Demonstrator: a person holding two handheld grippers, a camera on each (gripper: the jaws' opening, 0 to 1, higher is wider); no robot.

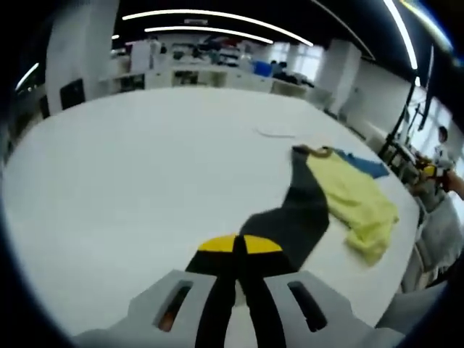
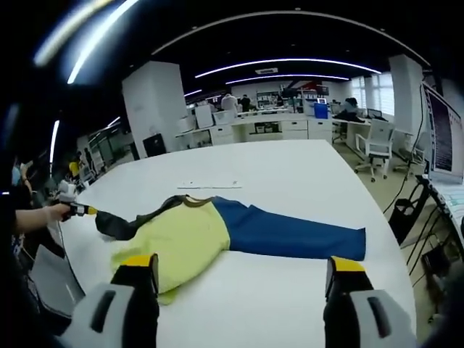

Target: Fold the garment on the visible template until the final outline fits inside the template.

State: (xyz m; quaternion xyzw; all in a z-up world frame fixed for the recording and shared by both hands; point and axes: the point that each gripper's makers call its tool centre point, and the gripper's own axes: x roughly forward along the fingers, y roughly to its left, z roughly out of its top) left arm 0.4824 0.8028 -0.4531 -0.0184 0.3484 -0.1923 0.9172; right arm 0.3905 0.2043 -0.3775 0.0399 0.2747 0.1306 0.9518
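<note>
A garment lies on the white table (image 2: pixel 290 174), with a yellow body (image 2: pixel 181 243), a blue sleeve (image 2: pixel 290 235) stretched to the right and a dark grey sleeve (image 2: pixel 134 221) to the left. My left gripper (image 1: pixel 239 243) is shut on the dark grey sleeve (image 1: pixel 297 217), which is drawn out from the yellow body (image 1: pixel 355 199). In the right gripper view the left gripper (image 2: pixel 90 211) is held by a hand at the table's left edge. My right gripper (image 2: pixel 242 264) stands wide open above the table, just in front of the garment, with nothing between its fingers. A thin faint mark (image 2: pixel 210 186) lies beyond the collar.
The table edge runs close on the right, with an office chair (image 2: pixel 377 148) and a monitor (image 2: pixel 442 134) past it. Desks and shelves (image 2: pixel 275 119) line the back of the room. A person (image 1: pixel 440 156) sits off the table's far right corner.
</note>
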